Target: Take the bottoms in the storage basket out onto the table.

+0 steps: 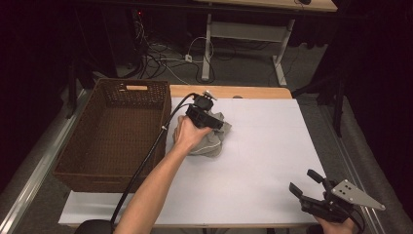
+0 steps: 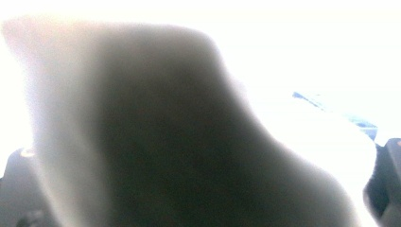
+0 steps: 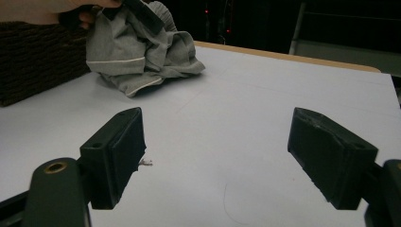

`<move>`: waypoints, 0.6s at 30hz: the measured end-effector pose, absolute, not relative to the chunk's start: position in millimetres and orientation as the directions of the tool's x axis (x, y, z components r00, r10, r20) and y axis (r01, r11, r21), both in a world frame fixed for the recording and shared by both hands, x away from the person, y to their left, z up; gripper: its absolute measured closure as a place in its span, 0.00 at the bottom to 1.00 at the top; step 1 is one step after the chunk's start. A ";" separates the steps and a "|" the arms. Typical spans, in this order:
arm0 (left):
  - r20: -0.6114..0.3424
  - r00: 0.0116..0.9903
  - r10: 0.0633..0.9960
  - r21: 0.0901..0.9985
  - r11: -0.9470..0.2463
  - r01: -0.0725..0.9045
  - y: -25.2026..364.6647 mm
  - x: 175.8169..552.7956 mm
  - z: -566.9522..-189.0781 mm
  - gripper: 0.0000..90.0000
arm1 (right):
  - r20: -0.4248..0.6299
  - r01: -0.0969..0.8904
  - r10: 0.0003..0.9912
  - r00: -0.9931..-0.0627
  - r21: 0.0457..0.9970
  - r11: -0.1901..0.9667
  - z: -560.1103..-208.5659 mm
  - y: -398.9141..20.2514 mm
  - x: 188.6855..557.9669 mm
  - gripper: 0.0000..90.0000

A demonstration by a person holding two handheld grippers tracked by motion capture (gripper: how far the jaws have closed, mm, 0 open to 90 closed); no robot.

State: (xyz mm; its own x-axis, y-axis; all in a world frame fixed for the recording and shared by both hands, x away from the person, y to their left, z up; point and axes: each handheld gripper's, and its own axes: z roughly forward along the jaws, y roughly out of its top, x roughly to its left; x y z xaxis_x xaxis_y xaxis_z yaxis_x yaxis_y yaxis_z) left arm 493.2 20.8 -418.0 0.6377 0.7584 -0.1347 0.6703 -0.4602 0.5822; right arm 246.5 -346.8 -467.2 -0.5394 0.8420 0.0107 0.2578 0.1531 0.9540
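The grey garment (image 1: 210, 139) sits crumpled on the counter (image 1: 263, 146) near its far-left corner, just beside the wicker basket (image 1: 114, 134). The left gripper (image 1: 214, 126) is down on the heap, but whether its jaws pinch the cloth or stand loose around it is impossible to tell; its own view is a blur of grey cloth pressed right up against the lens.

The garment looks light, soft and floppy, so it'll probably droop and unfold when lifted. A thick bunched fold or the piped hem seems the safest place to grab, since a single layer could slide out.

The right gripper (image 1: 306, 181) waits at the near-right corner with its jaws spread wide and nothing between them. Its view shows the white piping and the creases, which the high view is too far off to catch, while the high view shows the basket's inside.
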 end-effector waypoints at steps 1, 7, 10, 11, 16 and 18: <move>-0.133 0.639 0.758 0.581 -0.462 0.670 21.0 493.0 -417.1 0.18 | 0.011 0.258 0.842 -0.539 0.954 0.153 -467.1 -346.8 246.5 0.23; -0.123 0.649 0.751 0.590 -0.471 0.656 22.5 489.9 -409.9 0.18 | 0.012 0.259 0.842 -0.540 0.954 0.153 -467.2 -346.9 246.7 0.23; -0.122 0.654 0.747 0.592 -0.474 0.652 24.2 489.0 -406.3 0.18 | 0.012 0.260 0.842 -0.540 0.953 0.153 -467.2 -346.8 246.7 0.23; -0.124 0.655 0.746 0.592 -0.473 0.652 24.6 488.8 -405.6 0.18 | 0.012 0.259 0.842 -0.540 0.953 0.153 -467.2 -346.8 246.7 0.23; -0.115 0.663 0.739 0.591 -0.486 0.644 25.8 486.4 -400.7 0.18 | 0.008 0.256 0.841 -0.542 0.954 0.155 -467.1 -346.8 246.4 0.23; -0.113 0.666 0.737 0.596 -0.486 0.639 26.6 485.1 -398.3 0.18 | 0.009 0.256 0.840 -0.542 0.954 0.155 -467.1 -346.8 246.3 0.23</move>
State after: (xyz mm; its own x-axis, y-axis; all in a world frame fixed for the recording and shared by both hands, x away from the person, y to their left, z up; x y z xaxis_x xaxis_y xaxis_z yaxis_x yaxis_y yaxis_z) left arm 485.1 26.6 -398.3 0.6659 0.7375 -0.1129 0.6394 -0.4862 0.5957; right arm 246.3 -346.8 -467.1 -0.5421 0.8403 0.0086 0.2556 0.1551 0.9543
